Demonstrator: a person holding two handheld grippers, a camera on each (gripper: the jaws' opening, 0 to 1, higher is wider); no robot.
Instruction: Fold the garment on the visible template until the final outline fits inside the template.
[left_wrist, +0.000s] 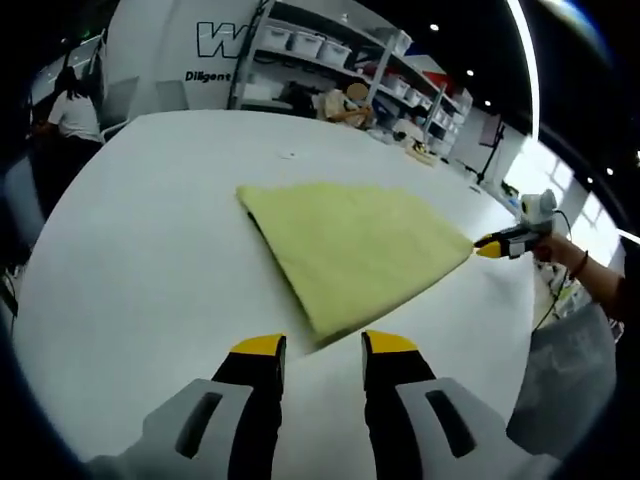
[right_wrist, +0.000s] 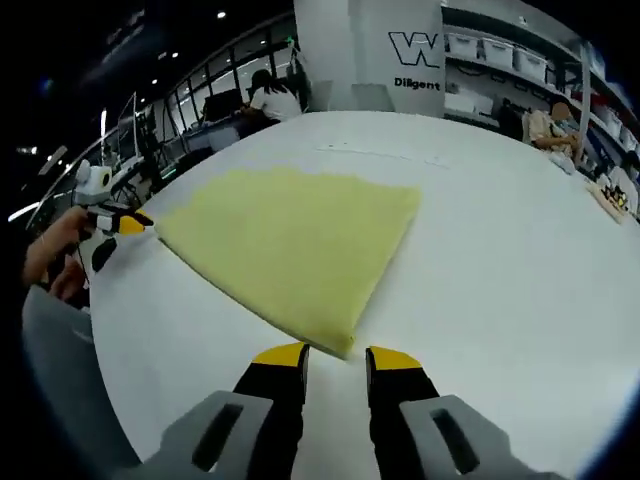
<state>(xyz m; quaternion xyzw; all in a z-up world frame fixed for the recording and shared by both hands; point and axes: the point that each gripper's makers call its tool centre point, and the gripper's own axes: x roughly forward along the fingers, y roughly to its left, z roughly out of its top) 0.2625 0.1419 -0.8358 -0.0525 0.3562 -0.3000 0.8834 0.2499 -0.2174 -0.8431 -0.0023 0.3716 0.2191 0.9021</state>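
A pale yellow garment (left_wrist: 350, 245) lies folded flat into a rough triangle on the white table (left_wrist: 150, 230). In the left gripper view my left gripper (left_wrist: 324, 345) stands open just short of the garment's near corner, with nothing between its jaws. My right gripper (left_wrist: 492, 245) sits at the garment's far right corner, held by a hand. In the right gripper view the garment (right_wrist: 290, 245) spreads ahead, and my right gripper (right_wrist: 337, 356) is open just before its near corner. My left gripper (right_wrist: 128, 224) rests at the garment's left corner.
Shelves with white bins (left_wrist: 320, 45) stand beyond the table's far edge. A person in a white top (left_wrist: 75, 115) sits at the back left. The holder's hand (right_wrist: 55, 250) and grey clothing (right_wrist: 70, 380) are near the table's edge.
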